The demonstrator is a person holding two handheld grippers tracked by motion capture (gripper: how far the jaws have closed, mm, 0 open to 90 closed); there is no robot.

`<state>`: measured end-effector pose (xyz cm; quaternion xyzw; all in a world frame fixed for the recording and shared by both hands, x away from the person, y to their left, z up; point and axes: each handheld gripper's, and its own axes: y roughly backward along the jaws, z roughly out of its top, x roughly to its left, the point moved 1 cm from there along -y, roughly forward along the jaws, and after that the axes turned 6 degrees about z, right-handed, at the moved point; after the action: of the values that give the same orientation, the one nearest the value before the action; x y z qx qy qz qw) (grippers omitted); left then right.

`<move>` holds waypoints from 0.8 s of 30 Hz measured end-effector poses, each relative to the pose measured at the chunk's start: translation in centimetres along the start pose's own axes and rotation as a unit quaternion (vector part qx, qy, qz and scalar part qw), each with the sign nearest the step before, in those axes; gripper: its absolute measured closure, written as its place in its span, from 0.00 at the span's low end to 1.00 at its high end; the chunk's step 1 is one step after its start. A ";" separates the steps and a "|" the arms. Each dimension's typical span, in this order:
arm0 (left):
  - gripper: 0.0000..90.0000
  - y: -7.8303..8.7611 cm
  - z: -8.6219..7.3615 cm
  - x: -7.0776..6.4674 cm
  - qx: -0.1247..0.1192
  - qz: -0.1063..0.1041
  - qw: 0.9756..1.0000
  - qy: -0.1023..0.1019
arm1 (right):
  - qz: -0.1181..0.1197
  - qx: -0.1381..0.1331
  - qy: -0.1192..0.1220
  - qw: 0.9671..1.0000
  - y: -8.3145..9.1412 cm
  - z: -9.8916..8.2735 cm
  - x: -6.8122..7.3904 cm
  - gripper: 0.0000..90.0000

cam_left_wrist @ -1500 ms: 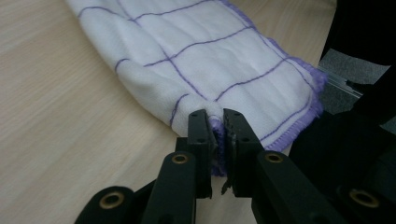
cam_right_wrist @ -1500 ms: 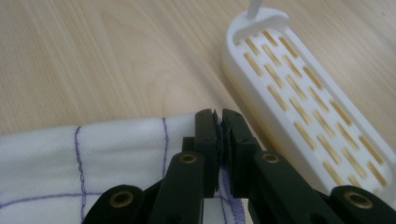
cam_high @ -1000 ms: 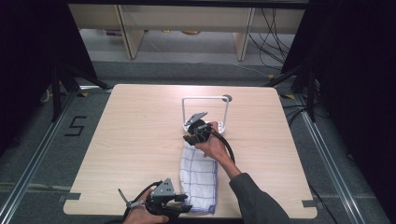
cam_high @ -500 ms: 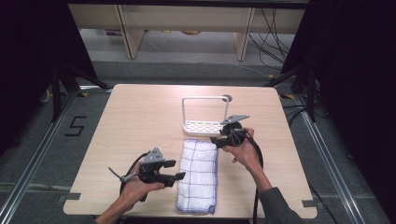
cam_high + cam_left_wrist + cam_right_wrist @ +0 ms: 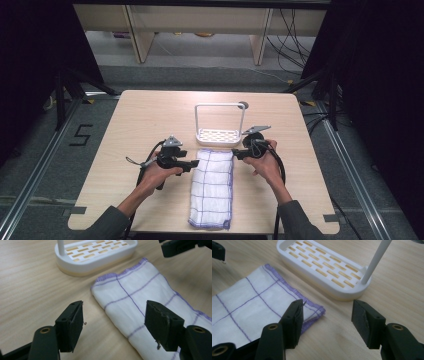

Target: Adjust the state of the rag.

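- Your left gripper (image 5: pixel 113 322) has its fingers (image 5: pixel 71 326) spread wide with nothing between them; they hang just above the surface (image 5: pixel 30 290), straddling the near left corner of the folded cloth (image 5: pixel 140 302).
- Your right gripper (image 5: pixel 327 322) likewise has its fingers (image 5: pixel 293 323) parted and empty; one finger sits over the purple-stitched corner of the cloth (image 5: pixel 249 307), the other over bare wood beside it.
- From the high view, your left gripper (image 5: pixel 192 164) points in at the cloth's left edge and your right gripper (image 5: pixel 236 154) at its upper right corner, one on each side.
- The cloth (image 5: pixel 212 187), white with a thin purple grid, lies flat as a long folded strip running from mid-surface toward your edge of it.
- Just beyond the cloth's far end stands a white rack (image 5: pixel 219 135): an oval slotted base with a tall hoop handle rising from it. In the gripper views the base (image 5: pixel 96 253) is close to the cloth but apart from it.
- Your hands (image 5: pixel 160 172) hold each gripper from below, cables trailing back along your forearms.
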<state>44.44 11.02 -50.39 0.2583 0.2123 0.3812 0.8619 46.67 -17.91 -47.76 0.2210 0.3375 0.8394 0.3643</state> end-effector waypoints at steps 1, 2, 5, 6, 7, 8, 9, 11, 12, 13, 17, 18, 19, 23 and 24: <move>0.34 -0.2 0.2 0.2 0.010 -0.001 1.000 -0.011 | 0.002 0.011 0.001 1.000 0.0 0.1 0.0 0.48; 0.34 -0.5 0.5 0.3 0.007 0.005 1.000 -0.010 | 0.001 0.010 0.006 1.000 -0.3 0.0 -0.1 0.48; 0.35 -1.3 1.0 0.5 0.008 0.012 1.000 -0.011 | 0.005 0.020 0.003 1.000 -1.0 0.1 0.2 0.47; 0.35 -1.5 1.1 0.6 0.006 0.012 1.000 -0.007 | 0.006 0.020 0.004 1.000 -1.2 0.1 0.2 0.47; 0.35 -1.7 1.2 0.8 0.013 0.018 1.000 -0.019 | 0.009 0.021 -0.007 1.000 -1.3 0.1 0.4 0.46; 0.35 -1.9 1.3 0.9 0.014 0.019 1.000 -0.019 | 0.012 0.017 -0.003 1.000 -1.6 0.1 0.5 0.46; 0.36 -2.2 1.3 1.0 0.012 0.021 1.000 -0.017 | 0.011 0.024 0.001 1.000 -1.7 0.1 0.5 0.46; 0.36 -2.7 1.4 0.9 0.018 0.017 1.000 -0.016 | 0.011 0.023 0.006 1.000 -2.0 0.2 0.5 0.46; 0.37 -3.1 1.3 0.9 0.020 0.016 0.999 -0.019 | 0.006 0.018 0.003 1.000 -2.2 0.2 0.5 0.46; 0.38 -3.3 1.3 0.8 0.022 0.016 0.999 -0.019 | -0.004 0.028 0.022 0.999 -2.2 0.1 0.2 0.46; 0.42 -4.2 1.4 0.4 0.024 0.005 0.999 -0.030 | 0.007 0.027 0.009 1.000 -2.7 0.0 0.2 0.47; 0.43 -4.3 1.4 0.3 0.024 0.004 0.999 -0.034 | 0.011 0.035 0.009 0.999 -2.7 -0.1 0.2 0.47; 0.44 -4.4 1.5 0.2 0.028 0.004 0.999 -0.043 | 0.010 0.034 0.005 0.999 -2.8 -0.1 0.2 0.47; 0.52 -4.7 1.6 -0.2 0.027 0.003 0.997 -0.071 | 0.011 0.035 0.011 0.999 -3.4 -0.1 0.2 0.47; 0.54 -4.7 1.5 -0.3 0.028 0.007 0.997 -0.074 | 0.014 0.031 0.008 0.999 -3.6 -0.2 0.3 0.47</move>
<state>47.68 7.66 -51.99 0.3111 0.1570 0.3607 0.8651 48.03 -15.88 -50.46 0.2298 0.3633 0.8352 0.3430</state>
